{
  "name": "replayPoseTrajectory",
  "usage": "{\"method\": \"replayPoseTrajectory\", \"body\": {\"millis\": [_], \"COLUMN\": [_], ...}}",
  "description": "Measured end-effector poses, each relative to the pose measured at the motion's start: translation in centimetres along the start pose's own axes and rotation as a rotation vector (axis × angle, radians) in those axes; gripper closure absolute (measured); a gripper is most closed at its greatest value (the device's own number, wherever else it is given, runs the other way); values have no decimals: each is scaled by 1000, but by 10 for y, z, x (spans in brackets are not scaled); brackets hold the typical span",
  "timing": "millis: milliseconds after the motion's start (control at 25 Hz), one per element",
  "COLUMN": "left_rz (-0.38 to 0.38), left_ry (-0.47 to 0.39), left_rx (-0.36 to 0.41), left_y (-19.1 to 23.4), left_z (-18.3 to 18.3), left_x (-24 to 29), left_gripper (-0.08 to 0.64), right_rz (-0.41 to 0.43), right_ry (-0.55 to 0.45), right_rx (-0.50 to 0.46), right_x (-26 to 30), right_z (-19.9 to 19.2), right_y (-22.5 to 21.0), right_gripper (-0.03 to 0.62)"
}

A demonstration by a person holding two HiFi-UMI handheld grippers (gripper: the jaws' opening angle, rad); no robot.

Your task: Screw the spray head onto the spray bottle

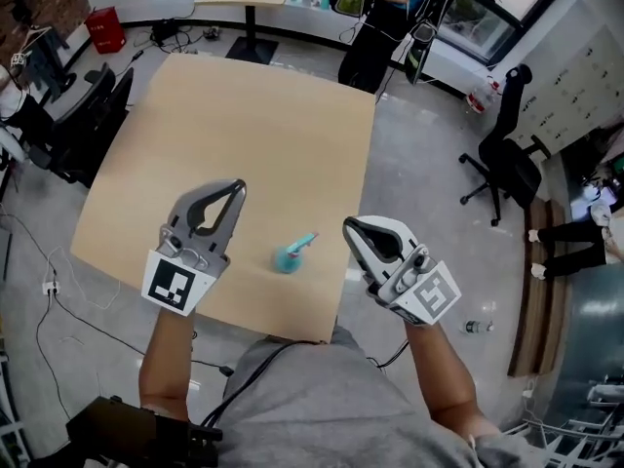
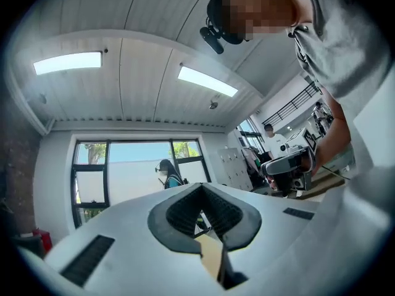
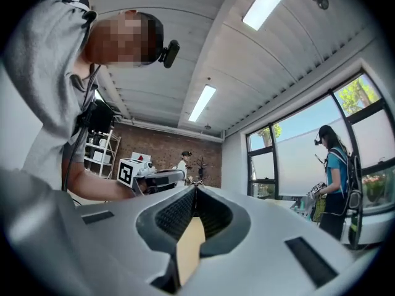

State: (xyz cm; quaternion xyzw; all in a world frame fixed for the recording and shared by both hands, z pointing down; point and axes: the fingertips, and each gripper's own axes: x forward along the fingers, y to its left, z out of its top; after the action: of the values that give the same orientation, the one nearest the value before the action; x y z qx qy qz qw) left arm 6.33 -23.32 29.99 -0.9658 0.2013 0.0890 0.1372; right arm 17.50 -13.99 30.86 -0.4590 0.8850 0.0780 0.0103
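I saw the small teal plastic spray bottle (image 1: pixel 291 254) near the near edge of the pale square wooden table (image 1: pixel 234 125), between my left gripper (image 1: pixel 238 185) and right gripper (image 1: pixel 348 226). Both were fully closed, empty; broad tabletop lay beyond.

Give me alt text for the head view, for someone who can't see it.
A small teal spray bottle sits on a wooden table between the left hand-held gripper and the right hand-held gripper, both shut and empty.

Open office space: swivel chair (image 1: pixel 504 156), plain table (image 1: pixel 224 135), brick wall (image 3: pixel 162 145), large windows (image 2: pixel 126 172).
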Motion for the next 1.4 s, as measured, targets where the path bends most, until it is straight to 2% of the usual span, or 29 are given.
{"method": "replayPoseTrajectory", "body": {"millis": [160, 280, 400, 480, 520, 600, 680, 800, 880, 1000, 1120, 1320, 1360, 1400], "left_rz": [24, 11, -37, -80, -112, -189, -272, -370, -402, -402, -382, -335, -328, -323], "left_ry": [26, 61, 121, 171, 202, 272, 339, 415, 447, 473, 494, 519, 513, 508], "left_rx": [-75, -143, -196, -224, -237, -258, -271, -294, -304, -313, -313, -330, -336, -343], "left_y": [0, -8, -25, -42, -53, -79, -108, -153, -177, -198, -204, -199, -198, -197], "left_z": [-42, -86, -140, -176, -194, -231, -263, -302, -321, -345, -366, -388, -390, -391], "left_x": [-4, -8, -12, -16, -19, -27, -34, -41, -40, -36, -30, -22, -22, -22], "left_gripper": [557, 555, 554, 548, 506, 378, 274, 208, 177, 158, 156, 168, 198, 198], "right_rz": [69, 155, 278, 375, 426, 531, 629, 753, 826, 918, 971, 978, 978, 981], "right_ry": [37, 74, 176, 304, 383, 528, 637, 765, 837, 926, 979, 985, 991, 998], "right_rx": [26, 26, 18, -7, -26, -78, -160, -289, -357, -424, -436, -381, -384, -398], "right_x": [25, 38, 49, 50, 50, 48, 45, 37, 30, 20, 15, 21, 21, 22], "right_z": [-22, -42, -78, -112, -130, -168, -202, -245, -270, -303, -326, -338, -338, -338], "right_y": [-2, 2, 13, 22, 27, 39, 48, 56, 59, 61, 63, 72, 73, 74], "right_gripper": [586, 579, 494, 470, 465, 460, 457, 457, 457, 453, 453, 459, 460, 462]}}
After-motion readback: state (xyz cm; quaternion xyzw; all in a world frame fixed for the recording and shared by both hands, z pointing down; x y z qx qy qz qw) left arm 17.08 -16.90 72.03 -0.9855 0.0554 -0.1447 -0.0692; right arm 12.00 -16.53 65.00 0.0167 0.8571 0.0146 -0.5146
